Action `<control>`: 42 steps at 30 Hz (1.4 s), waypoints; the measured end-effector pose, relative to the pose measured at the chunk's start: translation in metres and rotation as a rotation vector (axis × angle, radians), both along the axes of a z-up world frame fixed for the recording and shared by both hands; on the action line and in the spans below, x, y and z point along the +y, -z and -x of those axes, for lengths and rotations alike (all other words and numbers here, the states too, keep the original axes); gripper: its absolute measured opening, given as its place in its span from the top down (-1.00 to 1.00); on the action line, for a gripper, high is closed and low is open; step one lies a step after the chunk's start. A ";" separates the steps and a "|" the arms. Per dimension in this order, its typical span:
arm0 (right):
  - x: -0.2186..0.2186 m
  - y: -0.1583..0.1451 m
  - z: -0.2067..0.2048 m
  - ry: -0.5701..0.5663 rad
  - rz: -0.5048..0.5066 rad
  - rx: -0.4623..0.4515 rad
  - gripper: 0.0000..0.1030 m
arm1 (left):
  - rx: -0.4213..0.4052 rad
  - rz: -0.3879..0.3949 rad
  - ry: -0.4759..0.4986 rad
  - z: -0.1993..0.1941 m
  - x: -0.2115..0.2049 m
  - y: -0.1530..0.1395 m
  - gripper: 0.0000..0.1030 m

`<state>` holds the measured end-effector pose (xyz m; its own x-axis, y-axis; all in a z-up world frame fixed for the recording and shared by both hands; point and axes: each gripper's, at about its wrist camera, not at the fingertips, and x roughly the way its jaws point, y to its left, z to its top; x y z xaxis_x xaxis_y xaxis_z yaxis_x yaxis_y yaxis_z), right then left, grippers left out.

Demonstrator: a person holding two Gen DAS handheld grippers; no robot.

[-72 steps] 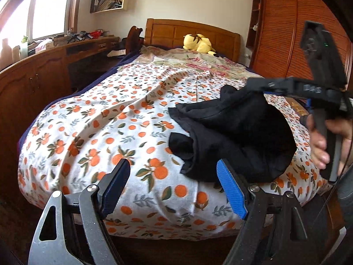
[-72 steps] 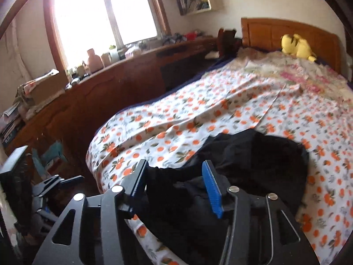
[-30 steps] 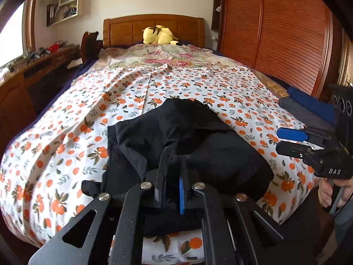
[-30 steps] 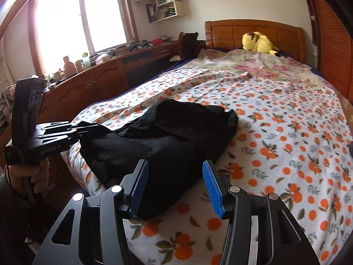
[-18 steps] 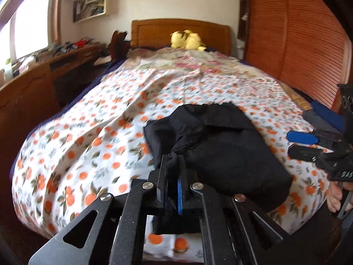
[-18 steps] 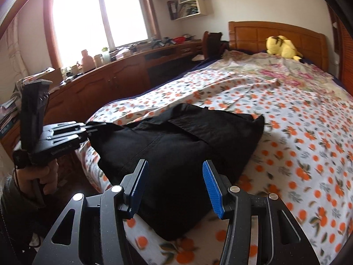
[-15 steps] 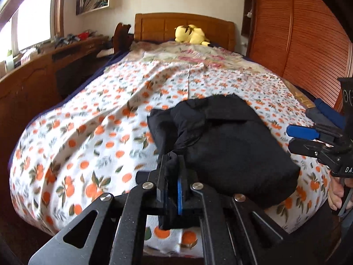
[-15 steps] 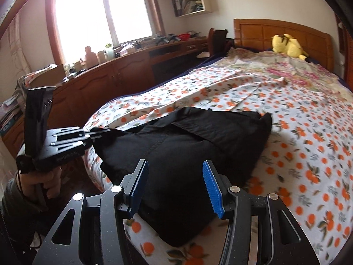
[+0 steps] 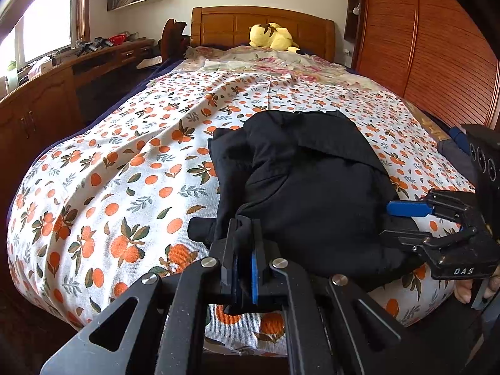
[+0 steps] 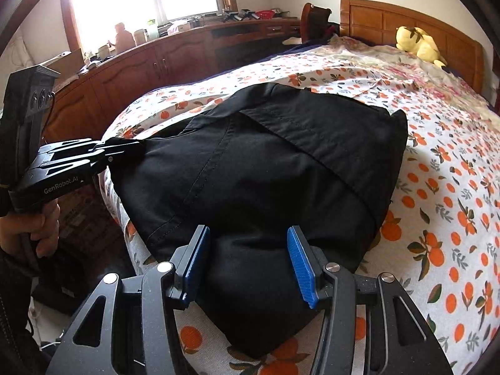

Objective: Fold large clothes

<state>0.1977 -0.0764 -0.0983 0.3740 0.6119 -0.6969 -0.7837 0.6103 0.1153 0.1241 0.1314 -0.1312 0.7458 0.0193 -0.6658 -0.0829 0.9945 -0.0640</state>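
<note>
A black garment [image 9: 306, 181] lies bunched near the foot of the bed [image 9: 125, 172], on the orange-print sheet. My left gripper [image 9: 243, 243] is shut on its near left corner; the right wrist view shows that gripper [image 10: 125, 148] pulling the corner out to the left. My right gripper [image 10: 250, 259] is open, and its blue pads [image 10: 300, 262] straddle the near right edge of the garment [image 10: 265, 162] without pressing on it. In the left wrist view the right gripper [image 9: 397, 223] sits at the garment's right side.
A yellow plush toy [image 9: 272, 36] lies by the wooden headboard. A long wooden counter [image 10: 156, 62] with clutter runs along the left of the bed under the window. A wooden wardrobe [image 9: 437, 47] stands on the right. Dark folded items [image 9: 456, 134] lie at the bed's right edge.
My left gripper, open at first, has shut on the garment's corner and kept hold. Both grippers have sunk; the right one has come forward until its fingers straddle the garment's edge.
</note>
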 end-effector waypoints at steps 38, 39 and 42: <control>-0.025 0.032 -0.053 0.097 -0.107 0.065 -0.03 | 0.017 0.013 -0.089 0.033 0.006 -0.023 -0.58; -0.025 0.031 -0.053 0.100 -0.107 0.066 -0.03 | 0.019 0.013 -0.091 0.034 0.007 -0.024 -0.58; -0.023 0.031 -0.051 0.107 -0.100 0.060 -0.03 | 0.015 -0.028 -0.103 0.038 0.009 -0.025 -0.58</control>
